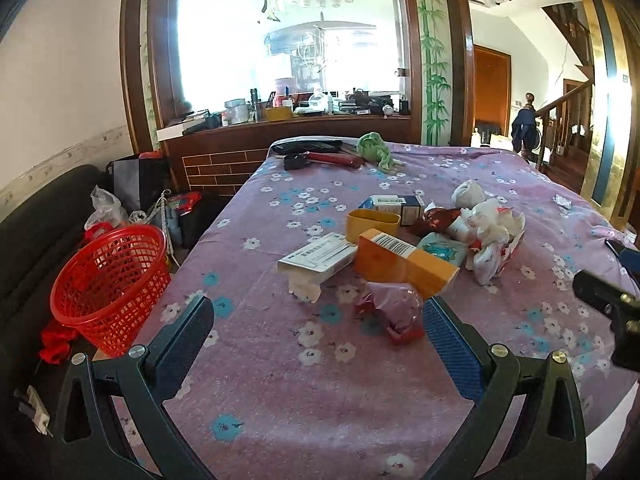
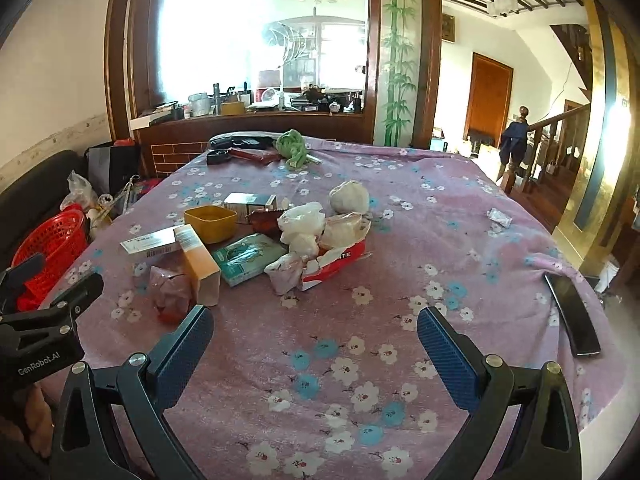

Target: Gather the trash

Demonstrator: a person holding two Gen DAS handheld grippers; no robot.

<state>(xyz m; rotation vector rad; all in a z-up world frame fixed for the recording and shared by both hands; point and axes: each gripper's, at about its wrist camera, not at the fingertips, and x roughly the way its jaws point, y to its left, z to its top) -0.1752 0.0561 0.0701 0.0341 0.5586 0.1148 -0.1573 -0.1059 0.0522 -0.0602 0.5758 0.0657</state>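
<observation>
- Left tongs (image 1: pixel 320 320) spread wide, nothing held, above the desk (image 1: pixel 280 400).
- Right tongs (image 2: pixel 316 328) also wide apart, nothing held.
- Trash pile (image 2: pixel 304 240) mid-desk: boxes, wrappers, crumpled tissue.
- Pink wrapper (image 1: pixel 394 312) nearest the left tongs.
- Red basket (image 1: pixel 108 280) sits off the desk's left edge.

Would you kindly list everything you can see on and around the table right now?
Tablecloth: one, purple with flowers, covers the table.
Basket: one, red mesh, off the table's left edge.
Orange box: one, mid-table in the pile.
White box: one, left of the orange box.
Yellow tub: one, behind the boxes.
Teal packet: one, right of the orange box.
Pink wrapper: one, crumpled, nearest the left tongs.
White crumpled wrappers: several, right side of the pile.
Green cloth: one, far edge.
Phone: one, black, right edge.
Left tongs: open, empty.
Right tongs: open, empty.
</observation>
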